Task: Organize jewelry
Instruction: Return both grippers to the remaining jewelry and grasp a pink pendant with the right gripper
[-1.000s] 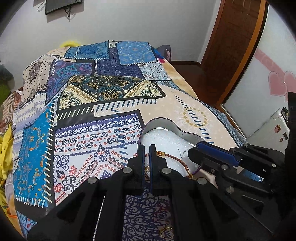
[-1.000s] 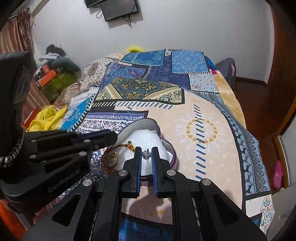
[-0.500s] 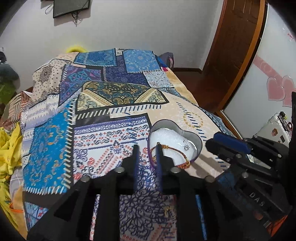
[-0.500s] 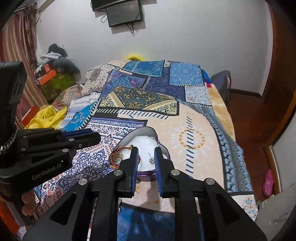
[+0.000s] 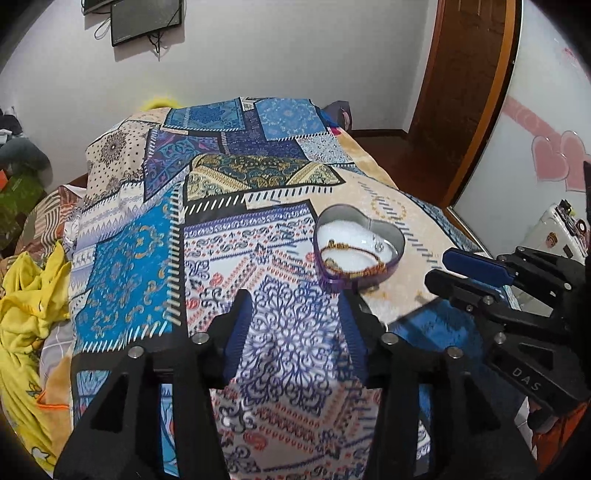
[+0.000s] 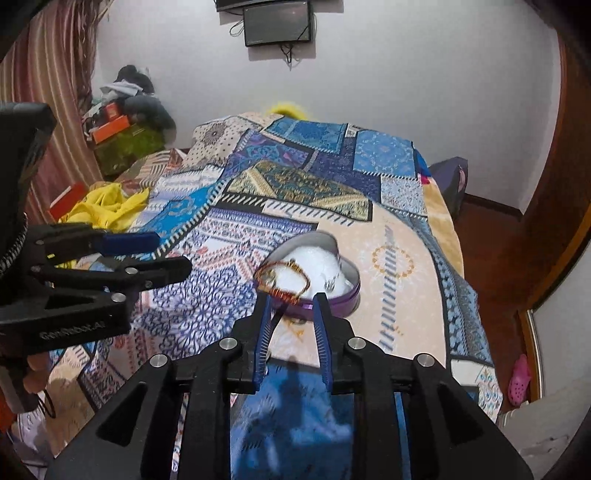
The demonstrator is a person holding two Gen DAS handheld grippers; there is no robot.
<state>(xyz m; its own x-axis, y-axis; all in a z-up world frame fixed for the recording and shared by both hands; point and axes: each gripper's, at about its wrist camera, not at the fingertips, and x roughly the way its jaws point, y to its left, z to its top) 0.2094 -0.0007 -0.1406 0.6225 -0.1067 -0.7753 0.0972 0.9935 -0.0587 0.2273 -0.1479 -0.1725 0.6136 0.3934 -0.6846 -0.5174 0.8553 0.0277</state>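
A purple heart-shaped tin (image 5: 397, 246) (image 6: 352, 291) with white padding sits on the patterned bedspread (image 5: 258, 258). A red-and-gold beaded bracelet (image 5: 354, 271) (image 6: 284, 291) lies in it, draped over the near rim, and a small silver piece (image 5: 377, 244) (image 6: 330, 283) lies on the padding. My left gripper (image 5: 295, 299) is open and empty, held back above the bedspread, left of the tin. My right gripper (image 6: 293, 301) is open and empty, just short of the tin's near rim; it also shows in the left wrist view (image 5: 465, 273).
Yellow cloth (image 5: 26, 295) is heaped at the bed's left edge. A wooden door (image 5: 465, 92) and dark floor lie to the right. A screen (image 6: 279, 20) hangs on the far wall. Boxes and clutter (image 6: 122, 129) stand at the far left.
Both grippers have opened and pulled back and up from the tin. The bracelet and the silver piece, held near the jaws before, now lie in the tin.
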